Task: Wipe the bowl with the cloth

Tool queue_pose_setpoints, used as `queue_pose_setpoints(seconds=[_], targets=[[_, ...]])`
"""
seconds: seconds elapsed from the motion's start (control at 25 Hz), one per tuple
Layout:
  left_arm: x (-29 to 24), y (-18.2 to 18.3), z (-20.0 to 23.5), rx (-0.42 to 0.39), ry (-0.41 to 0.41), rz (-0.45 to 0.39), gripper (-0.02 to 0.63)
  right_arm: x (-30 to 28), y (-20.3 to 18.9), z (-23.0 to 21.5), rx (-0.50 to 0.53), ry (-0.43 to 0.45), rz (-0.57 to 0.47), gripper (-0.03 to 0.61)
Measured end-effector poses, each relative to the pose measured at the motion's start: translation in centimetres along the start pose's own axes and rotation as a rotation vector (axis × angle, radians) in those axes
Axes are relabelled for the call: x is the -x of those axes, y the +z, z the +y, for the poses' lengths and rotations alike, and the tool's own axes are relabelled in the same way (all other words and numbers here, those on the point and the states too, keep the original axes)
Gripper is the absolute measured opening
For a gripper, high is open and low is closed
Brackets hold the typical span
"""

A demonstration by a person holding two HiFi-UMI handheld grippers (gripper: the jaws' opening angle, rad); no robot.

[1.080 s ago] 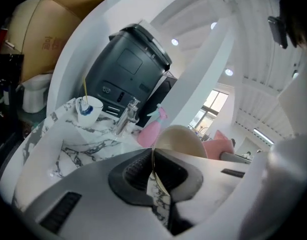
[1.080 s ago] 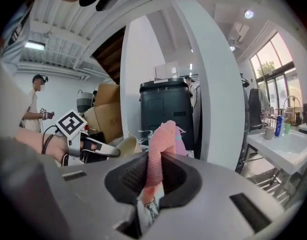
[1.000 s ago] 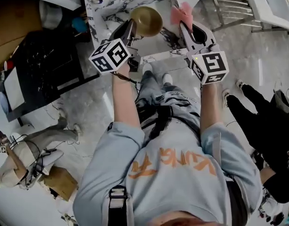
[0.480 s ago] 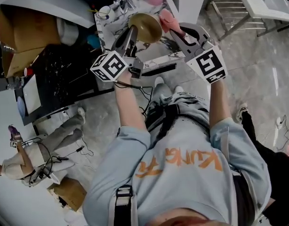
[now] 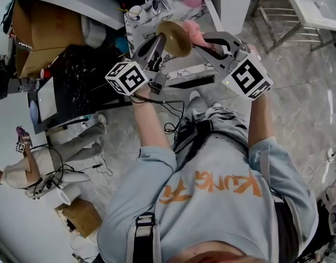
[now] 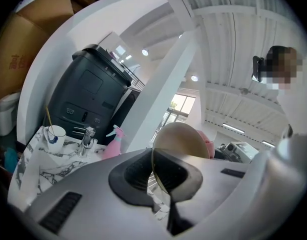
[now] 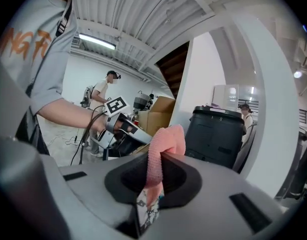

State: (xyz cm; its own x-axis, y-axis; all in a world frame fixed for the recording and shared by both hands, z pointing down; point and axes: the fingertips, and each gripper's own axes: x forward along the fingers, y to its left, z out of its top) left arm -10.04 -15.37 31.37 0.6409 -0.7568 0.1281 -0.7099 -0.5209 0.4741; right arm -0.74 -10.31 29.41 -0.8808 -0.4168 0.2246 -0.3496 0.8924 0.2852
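Raised since earlier, bowl (image 5: 176, 37) and cloth (image 5: 191, 29) now sit close together, upper middle. Left gripper (image 5: 158, 44) clenches the bowl's rim to steady it; right gripper (image 5: 202, 43) pinches the cloth for wiping.

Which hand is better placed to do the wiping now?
Right. The right gripper is shut on the cloth, which is close to the bowl. The left gripper is shut on the bowl's rim, so it can only hold the bowl steady.
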Motion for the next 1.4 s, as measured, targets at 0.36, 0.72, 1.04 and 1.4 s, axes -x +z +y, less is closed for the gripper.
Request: queue_pose_setpoints(seconds=[0.36, 0.72, 1.04, 1.4], targets=[[1.5, -0.6, 0.1, -0.053, 0.01, 0.036, 0.031, -0.5, 0.7, 1.0, 0.039, 0.064, -0.006, 0.049], [2.7, -1.5, -1.3, -0.13, -0.123, 0.123, 0.031, -0.2, 2.2, 2.5, 0.061, 0.156, -0.038, 0.049], [1.5, -4.7, -5.0, -0.283, -0.303, 0.273, 0.032, 0.4, 2.7, 3.0, 0.048, 0.184, -0.066, 0.049], [2.5, -5.3, -9.3, -0.329, -0.537, 0.255, 0.032, 1.1, 4.8, 3.6, -0.109, 0.319, -0.27, 0.049]])
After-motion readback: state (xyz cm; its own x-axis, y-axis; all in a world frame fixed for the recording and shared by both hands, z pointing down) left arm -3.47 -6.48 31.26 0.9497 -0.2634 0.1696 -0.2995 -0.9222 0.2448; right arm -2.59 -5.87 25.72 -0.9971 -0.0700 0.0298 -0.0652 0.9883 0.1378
